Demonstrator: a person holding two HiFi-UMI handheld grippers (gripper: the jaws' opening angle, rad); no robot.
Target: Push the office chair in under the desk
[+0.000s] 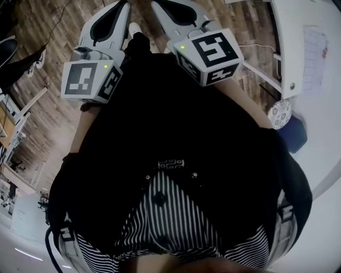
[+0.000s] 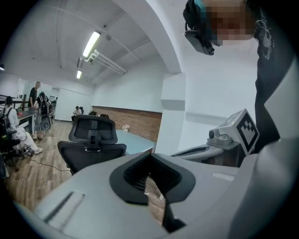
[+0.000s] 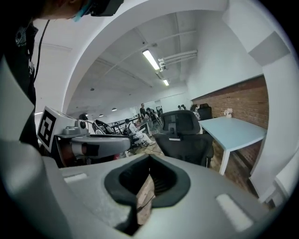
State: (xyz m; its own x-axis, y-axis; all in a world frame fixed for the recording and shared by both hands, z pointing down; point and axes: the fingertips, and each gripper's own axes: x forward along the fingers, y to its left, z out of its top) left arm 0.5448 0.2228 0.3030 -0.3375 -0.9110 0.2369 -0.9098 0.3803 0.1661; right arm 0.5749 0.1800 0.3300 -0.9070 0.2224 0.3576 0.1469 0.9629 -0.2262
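A black office chair [image 2: 91, 140] stands some way ahead on the wooden floor, its back toward me, in front of a light-blue desk [image 2: 135, 142]. The right gripper view shows the same chair [image 3: 184, 135] beside the desk [image 3: 236, 130]. Both grippers are held side by side at waist height, far from the chair. My left gripper [image 1: 120, 6] [image 2: 150, 175] is shut with nothing in it. My right gripper [image 1: 162, 6] [image 3: 149, 175] is also shut and empty. Each gripper shows in the other's view, the right one [image 2: 229, 140] and the left one [image 3: 88, 142].
A white desk [image 1: 298, 42] stands close on my right, with a blue object [image 1: 295, 133] by it. A white pillar [image 2: 173, 116] rises right of the chair, a brick wall [image 2: 135, 121] behind. Several people [image 2: 11, 126] sit or stand at the far left.
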